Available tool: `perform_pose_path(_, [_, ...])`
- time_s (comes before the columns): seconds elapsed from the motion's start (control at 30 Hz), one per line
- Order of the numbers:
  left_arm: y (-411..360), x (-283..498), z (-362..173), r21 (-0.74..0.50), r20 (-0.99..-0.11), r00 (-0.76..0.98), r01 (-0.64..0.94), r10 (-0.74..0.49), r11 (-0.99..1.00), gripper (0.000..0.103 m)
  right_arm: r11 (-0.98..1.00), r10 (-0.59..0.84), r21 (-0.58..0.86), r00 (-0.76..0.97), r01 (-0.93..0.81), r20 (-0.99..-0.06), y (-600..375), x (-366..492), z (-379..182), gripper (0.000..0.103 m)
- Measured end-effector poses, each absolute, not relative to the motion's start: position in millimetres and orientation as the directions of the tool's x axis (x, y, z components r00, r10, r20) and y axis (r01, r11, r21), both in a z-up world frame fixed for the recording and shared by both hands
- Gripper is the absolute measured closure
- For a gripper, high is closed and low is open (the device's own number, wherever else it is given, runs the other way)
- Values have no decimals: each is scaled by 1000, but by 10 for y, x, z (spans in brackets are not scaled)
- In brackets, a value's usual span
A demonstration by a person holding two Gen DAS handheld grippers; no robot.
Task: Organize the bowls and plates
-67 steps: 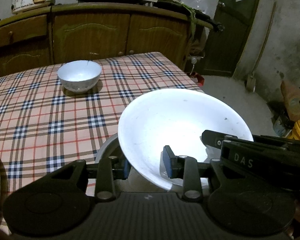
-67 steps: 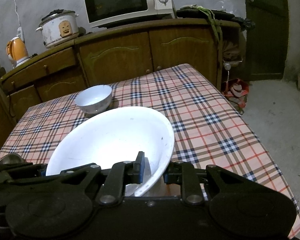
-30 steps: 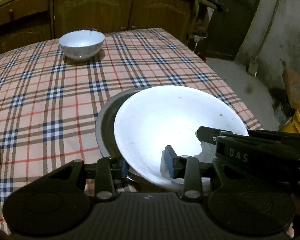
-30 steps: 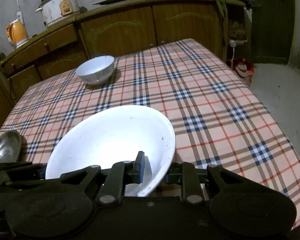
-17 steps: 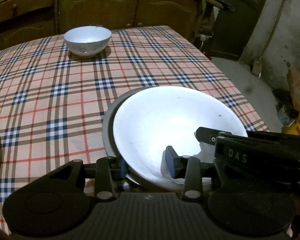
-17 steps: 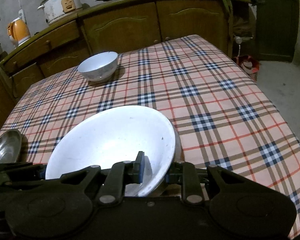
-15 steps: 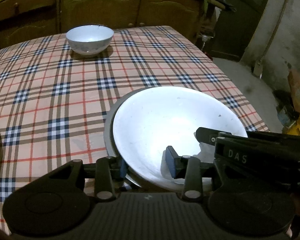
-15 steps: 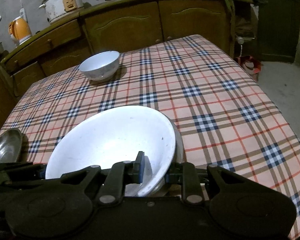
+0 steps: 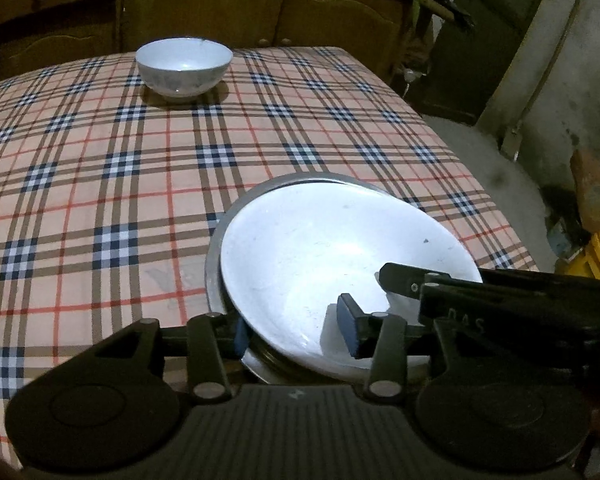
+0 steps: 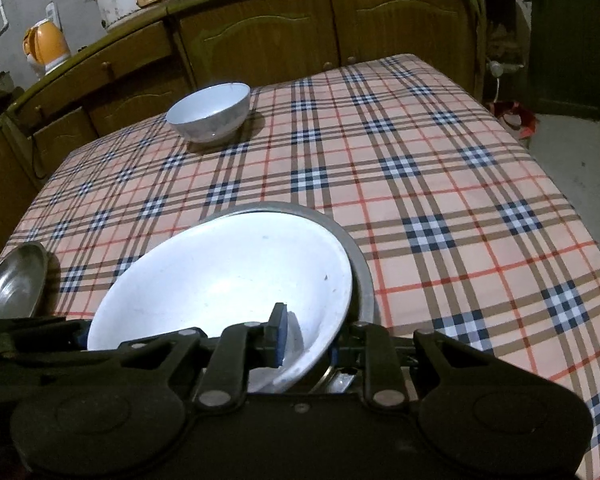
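Tablecloth (image 9: 100, 160), metal dish (image 9: 216, 240) half-hidden under white plate (image 9: 332, 248); right fingers (image 10: 278, 334) clamp it, left fingers (image 9: 350, 334) just opening around it

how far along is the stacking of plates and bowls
Done: the white plate sits inside the larger metal dish on the checked tablecloth.

In hand: the right gripper is clamped on the plate's rim; the left gripper has just been opening its jaws, the rim between them.

Left: the small white bowl and the steel dish stand apart, unstacked.
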State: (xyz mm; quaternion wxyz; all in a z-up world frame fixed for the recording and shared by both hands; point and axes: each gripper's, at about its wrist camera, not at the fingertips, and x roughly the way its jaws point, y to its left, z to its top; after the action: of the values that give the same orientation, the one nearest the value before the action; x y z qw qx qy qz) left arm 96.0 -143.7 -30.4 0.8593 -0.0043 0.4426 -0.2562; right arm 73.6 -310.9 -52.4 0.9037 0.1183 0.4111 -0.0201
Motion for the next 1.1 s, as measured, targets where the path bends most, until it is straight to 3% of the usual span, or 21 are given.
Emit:
perform_pose_path(0.77, [-1337,947,-226,-278,-744,427,502,-514,819,34,972,104,217,656,93,-747,-3192,820,-579,84])
perform_pose_path(1.1, [-1241,866,-114,-171,-726,515,507,-455,845,21,979,79,181,654,89,-752,-3158,839,-577,83])
